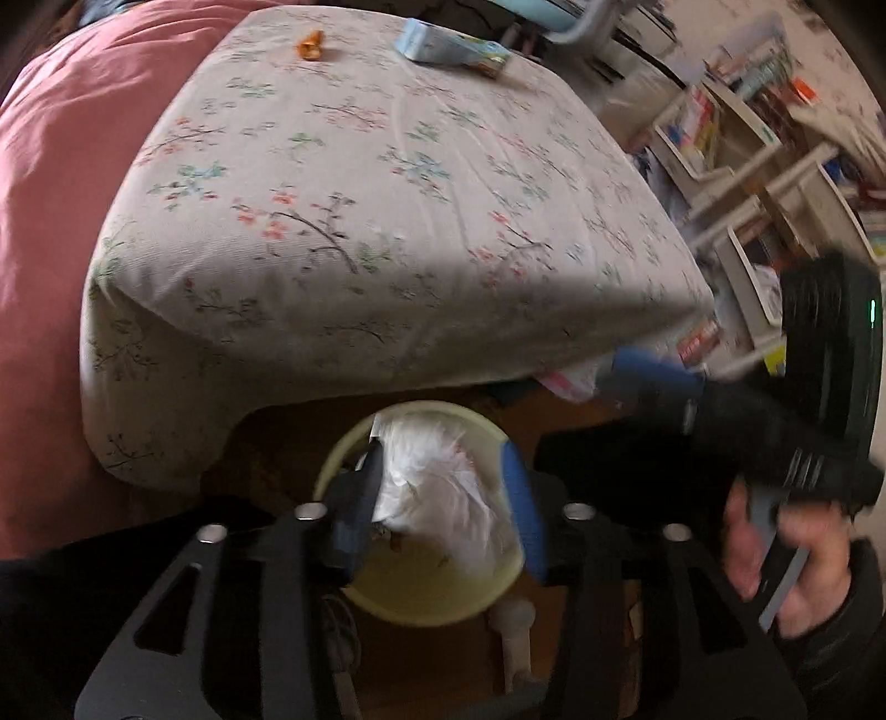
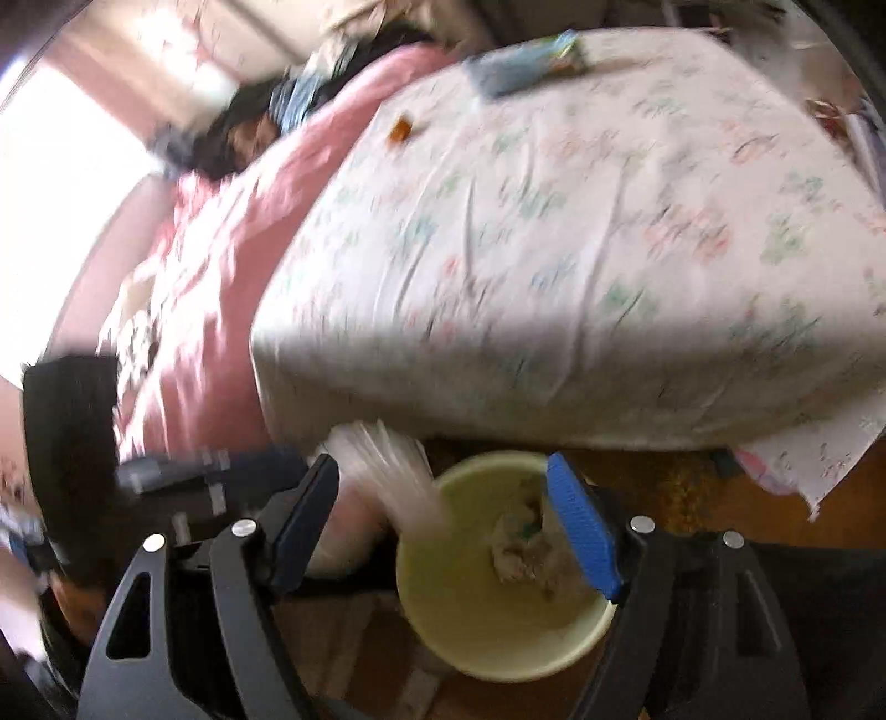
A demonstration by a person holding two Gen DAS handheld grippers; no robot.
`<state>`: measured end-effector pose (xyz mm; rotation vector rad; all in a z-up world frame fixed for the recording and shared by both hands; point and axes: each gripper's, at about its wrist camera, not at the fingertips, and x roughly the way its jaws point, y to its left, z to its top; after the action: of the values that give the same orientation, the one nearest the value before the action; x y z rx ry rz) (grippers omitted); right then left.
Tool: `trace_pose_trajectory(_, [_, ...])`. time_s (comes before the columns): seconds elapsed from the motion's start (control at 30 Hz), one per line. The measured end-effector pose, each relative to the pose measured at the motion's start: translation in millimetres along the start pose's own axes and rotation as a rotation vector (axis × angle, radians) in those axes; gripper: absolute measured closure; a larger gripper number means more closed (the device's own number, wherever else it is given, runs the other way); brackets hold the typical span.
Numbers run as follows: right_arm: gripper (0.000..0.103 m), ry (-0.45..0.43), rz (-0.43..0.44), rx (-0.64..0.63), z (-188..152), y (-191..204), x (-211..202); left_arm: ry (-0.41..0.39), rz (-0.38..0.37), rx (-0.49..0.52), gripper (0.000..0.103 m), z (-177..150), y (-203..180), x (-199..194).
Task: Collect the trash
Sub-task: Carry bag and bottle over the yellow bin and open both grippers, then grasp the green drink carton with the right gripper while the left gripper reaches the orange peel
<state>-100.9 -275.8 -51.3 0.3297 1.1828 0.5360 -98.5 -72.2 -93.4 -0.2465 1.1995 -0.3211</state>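
Dropping white trash into the bin beside the bed

Left tool [image 1: 443, 498] spread, crumpled white plastic [image 1: 437, 476] loose between its fingers over the yellow bin [image 1: 443, 603]; right tool [image 2: 443, 526] spread, empty. Keep centred over the rim; orange wrapper [image 1: 311, 44] and blue packet [image 1: 451, 49] wait on the bed [image 1: 387, 221].

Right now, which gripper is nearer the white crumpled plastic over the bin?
Left. The left gripper has the white plastic between its open fingers above the bin; the right gripper is beside it, off to one side.
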Motion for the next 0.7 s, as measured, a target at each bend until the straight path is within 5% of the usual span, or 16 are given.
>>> trace_pose_trajectory(0.17, [0.023, -0.07, 0.009, -0.002, 39.1, -4.1, -10.4, -0.169, 0.09, -0.01, 0.041, 26.5, 3.6, -27.4])
trace_pose_trajectory(0.37, [0.023, -0.149, 0.114, 0.151, 110.4, -25.3, 6.9, -0.366, 0.181, -0.14, 0.029, 111.4, 39.9, -49.3])
trace_pose_trajectory(0.7, [0.028, -0.236, 0.164, 0.497, 221.6, -70.1, 93.4, -0.33, 0.252, -0.194, 0.029, 257.6, 90.6, 10.6])
